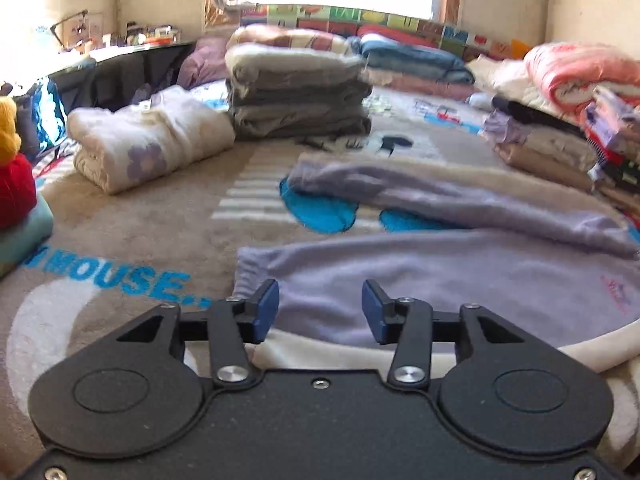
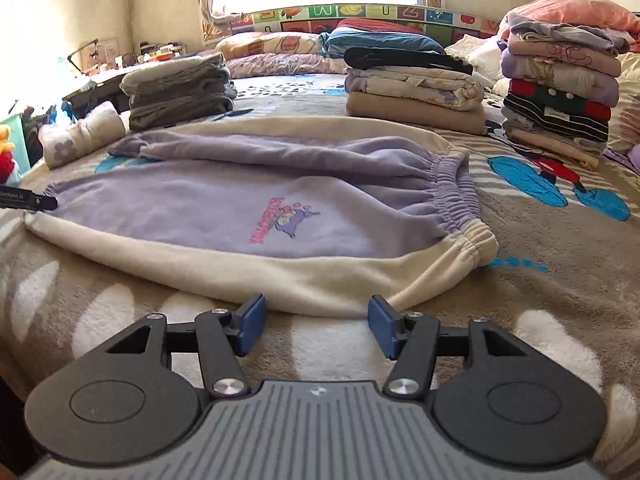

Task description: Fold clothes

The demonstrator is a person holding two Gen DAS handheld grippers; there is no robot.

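Observation:
A pair of lilac and cream fleece trousers (image 2: 248,216) lies flat on the bed, waistband (image 2: 460,204) to the right, a small cartoon print on the front. In the left wrist view the same trousers (image 1: 460,276) spread ahead, with the far leg (image 1: 440,196) behind. My left gripper (image 1: 320,308) is open and empty just above the near leg's cuff end. My right gripper (image 2: 316,326) is open and empty, over the blanket just short of the cream near edge. The left gripper's tip (image 2: 28,200) shows at the left in the right wrist view.
Stacks of folded clothes stand around: grey pile (image 1: 300,96), cream floral roll (image 1: 148,144), beige and cream pile (image 2: 416,88), tall mixed pile (image 2: 560,80). Pillows and quilts line the headboard (image 2: 360,12). A desk (image 1: 120,64) stands at the far left. Plush toys (image 1: 12,160) sit at the left edge.

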